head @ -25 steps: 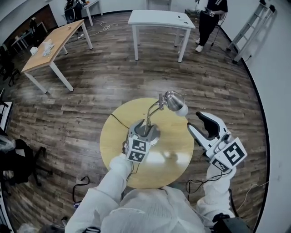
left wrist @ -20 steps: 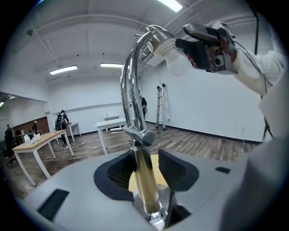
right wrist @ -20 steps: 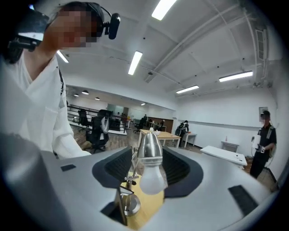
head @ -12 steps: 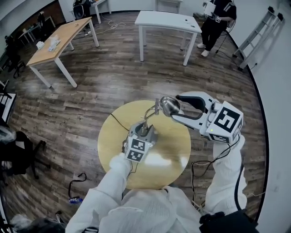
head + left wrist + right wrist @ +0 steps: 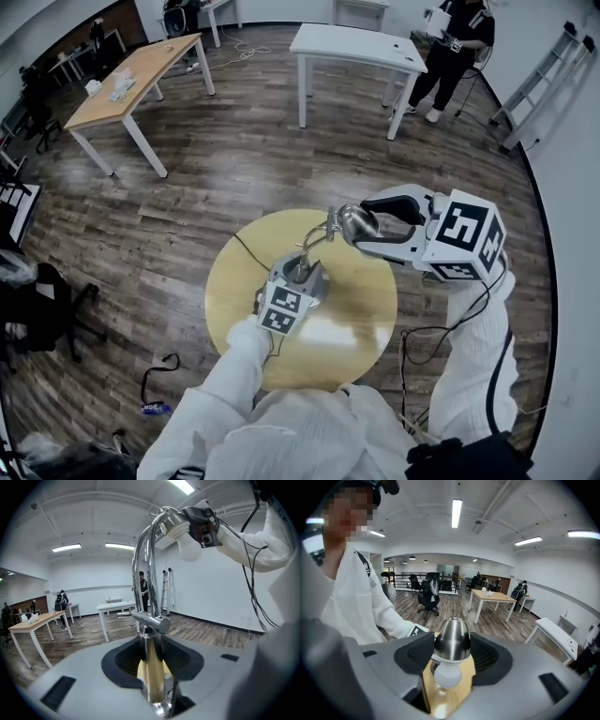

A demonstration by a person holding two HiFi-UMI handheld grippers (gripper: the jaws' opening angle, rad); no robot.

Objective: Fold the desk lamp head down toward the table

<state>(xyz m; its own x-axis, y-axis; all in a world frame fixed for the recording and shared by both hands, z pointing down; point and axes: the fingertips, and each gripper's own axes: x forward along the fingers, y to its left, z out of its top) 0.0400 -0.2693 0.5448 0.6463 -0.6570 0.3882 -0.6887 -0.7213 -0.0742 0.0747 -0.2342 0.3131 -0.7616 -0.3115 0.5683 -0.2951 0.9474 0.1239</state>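
Observation:
A chrome desk lamp stands on the round yellow table (image 5: pixel 234 281). My left gripper (image 5: pixel 302 273) is shut on its upright post (image 5: pixel 152 677), low down by the base. The curved neck (image 5: pixel 143 559) rises to the lamp head (image 5: pixel 353 222), which carries a white bulb (image 5: pixel 447 674). My right gripper (image 5: pixel 362 226) reaches in from the right, one jaw on each side of the metal shade (image 5: pixel 452 639). Its jaws are opening and do not clamp the shade. In the left gripper view the right gripper (image 5: pixel 202 526) shows up at the head.
A thin black cord (image 5: pixel 247 251) runs from the lamp across the table to its left edge. On the wood floor behind stand a wooden table (image 5: pixel 131 80), a white table (image 5: pixel 352 42), a person (image 5: pixel 459 33) and a ladder (image 5: pixel 544 61).
My right gripper swung in from the table's right side to the lamp head and now has its jaws around it. The left gripper stayed on the post.

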